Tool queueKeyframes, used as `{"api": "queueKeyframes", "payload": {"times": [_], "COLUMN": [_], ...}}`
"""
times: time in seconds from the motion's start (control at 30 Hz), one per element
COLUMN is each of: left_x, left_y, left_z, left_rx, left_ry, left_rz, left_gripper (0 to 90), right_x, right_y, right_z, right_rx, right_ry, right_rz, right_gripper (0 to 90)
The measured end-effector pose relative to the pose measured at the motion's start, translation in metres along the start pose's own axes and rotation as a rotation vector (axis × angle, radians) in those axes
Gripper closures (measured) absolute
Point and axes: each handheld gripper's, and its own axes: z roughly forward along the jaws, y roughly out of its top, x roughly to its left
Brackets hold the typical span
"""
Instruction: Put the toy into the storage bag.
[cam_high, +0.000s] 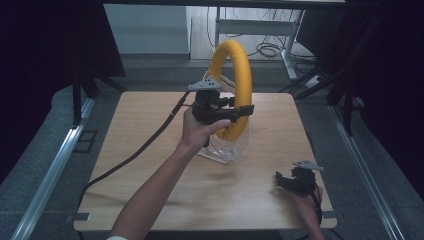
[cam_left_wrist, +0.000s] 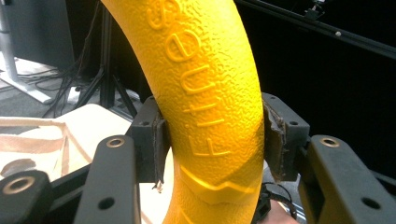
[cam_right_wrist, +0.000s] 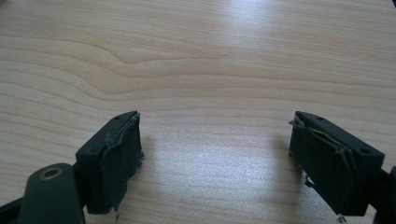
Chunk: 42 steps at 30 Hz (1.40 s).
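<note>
1. High view: my left gripper holds the yellow foam ring upright above the middle of the wooden table, over a clear plastic bag. My right gripper rests at the near right corner.
2. Left gripper view: my jaws are clenched on the ring's embossed tube.
3. Right gripper view: my jaws stand wide apart, holding nothing, over bare wood.
</note>
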Motion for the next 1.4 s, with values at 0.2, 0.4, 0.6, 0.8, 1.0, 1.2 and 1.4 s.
{"api": "queueKeyframes", "payload": {"times": [0.2, 0.4, 0.6, 0.8, 1.0, 1.2, 1.4], "left_x": [0.004, 0.004, 0.007, 0.019, 0.027, 0.032, 0.039], "left_y": [-0.005, -0.013, -0.018, -0.027, -0.035, -0.042, -0.052], "left_z": [0.002, 0.012, 0.015, 0.012, 0.015, 0.024, 0.029], "left_rx": [0.001, 0.019, 0.038, 0.034, 0.032, 0.050, 0.052], "left_ry": [0.006, 0.006, 0.015, 0.026, 0.038, 0.042, 0.042], "left_rz": [-0.010, -0.002, -0.008, -0.037, -0.075, -0.090, -0.132], "left_gripper": [48.4, 48.4, 48.4, 48.3, 48.3, 48.3, 48.2], "right_x": [0.000, 0.000, 0.000, 0.000, 0.000, 0.000, 0.000], "right_y": [0.000, 0.000, 0.000, 0.000, 0.000, 0.000, 0.000], "right_z": [0.000, 0.000, 0.000, 0.000, 0.000, 0.000, 0.000], "right_rx": [0.001, 0.001, 0.000, 0.001, 0.000, 0.000, 0.000], "right_ry": [0.001, 0.001, 0.001, 0.001, 0.002, 0.002, 0.003], "right_rz": [-0.001, 0.000, -0.001, -0.003, -0.003, -0.003, -0.001], "right_gripper": [16.7, 16.7, 16.7, 16.7, 16.8, 16.8, 16.8]}}
